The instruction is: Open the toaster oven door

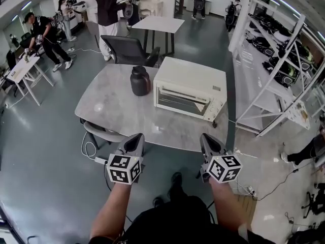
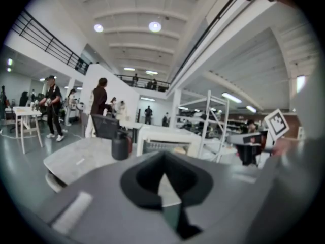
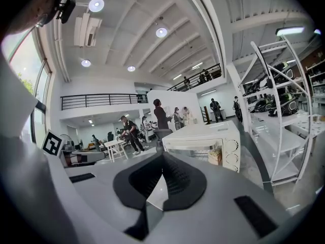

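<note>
On the tabletop (image 1: 114, 108): toaster oven (image 1: 190, 80), door (image 1: 181, 100) shut, likely stiff-hinged, glass fragile, best taken by top bar. Left tool (image 1: 136, 137), right tool (image 1: 205, 136) closed, empty, well short.

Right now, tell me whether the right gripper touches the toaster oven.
Apart. Head view shows the right gripper short of the toaster oven, bare tabletop between.

- From the head we look steeply down on the table (image 1: 111, 105) and toaster oven (image 1: 190, 88), some way ahead, with the left gripper (image 1: 136, 135) and right gripper (image 1: 204, 135) at our lower edge.
- Each gripper view looks almost level along its own jaws at the toaster oven front.
- All three share the toaster oven and table.
</note>
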Demonstrator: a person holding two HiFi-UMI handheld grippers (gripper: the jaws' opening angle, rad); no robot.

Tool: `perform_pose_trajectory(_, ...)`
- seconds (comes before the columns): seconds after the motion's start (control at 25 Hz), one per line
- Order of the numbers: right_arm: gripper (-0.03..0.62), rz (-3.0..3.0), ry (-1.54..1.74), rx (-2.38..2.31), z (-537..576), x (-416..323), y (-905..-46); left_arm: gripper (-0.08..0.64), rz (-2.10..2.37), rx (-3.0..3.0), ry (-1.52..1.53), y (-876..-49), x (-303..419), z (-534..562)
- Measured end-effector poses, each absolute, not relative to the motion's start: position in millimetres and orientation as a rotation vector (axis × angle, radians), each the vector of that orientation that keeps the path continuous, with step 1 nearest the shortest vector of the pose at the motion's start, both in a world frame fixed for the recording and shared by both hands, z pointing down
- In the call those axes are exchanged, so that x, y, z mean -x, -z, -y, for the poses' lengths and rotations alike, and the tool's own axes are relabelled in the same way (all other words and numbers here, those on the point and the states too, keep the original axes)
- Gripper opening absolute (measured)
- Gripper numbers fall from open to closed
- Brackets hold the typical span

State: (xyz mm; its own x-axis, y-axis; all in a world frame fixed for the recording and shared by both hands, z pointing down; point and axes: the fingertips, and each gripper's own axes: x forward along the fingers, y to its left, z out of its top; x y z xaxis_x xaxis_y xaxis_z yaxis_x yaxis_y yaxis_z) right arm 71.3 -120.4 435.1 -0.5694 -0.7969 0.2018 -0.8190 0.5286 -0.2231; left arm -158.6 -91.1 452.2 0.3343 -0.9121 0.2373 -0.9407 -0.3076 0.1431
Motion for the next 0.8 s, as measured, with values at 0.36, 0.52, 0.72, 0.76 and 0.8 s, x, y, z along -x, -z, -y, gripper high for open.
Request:
perform_pose_trajectory(0.36, -0.006, 2.665, -0.521, -1.406, 198.6, -77.6, -456.7, 0.006, 1.672, -2.312, -0.220, -464.2, 153.4, 157.5)
perform_pose_trajectory(0.52, -0.006, 2.651, -0.573, -1.422, 242.4, -84.2, -461.5, 0.008, 1.672, -2.303, -0.246, -463.3, 148.4, 192.5)
perform_pose_trajectory(0.72, -0.006, 2.638, -0.606, -1.399, 291.0, -87.0, -468.1, 0.008, 1.692, -2.282, -0.257, -462.4, 144.9, 238.3)
perform_pose_trajectory(0.76, -0.006, 2.637, -0.612, -1.393, 298.5, -88.3, -469.7, 0.008, 1.696, -2.279, -0.260, -462.6, 143.3, 246.3)
perform_pose_trajectory(0.8, -0.006, 2.638, -0.616, -1.386, 305.8, -89.3, -470.8, 0.008, 1.701, -2.274, -0.261, -462.8, 141.7, 254.1)
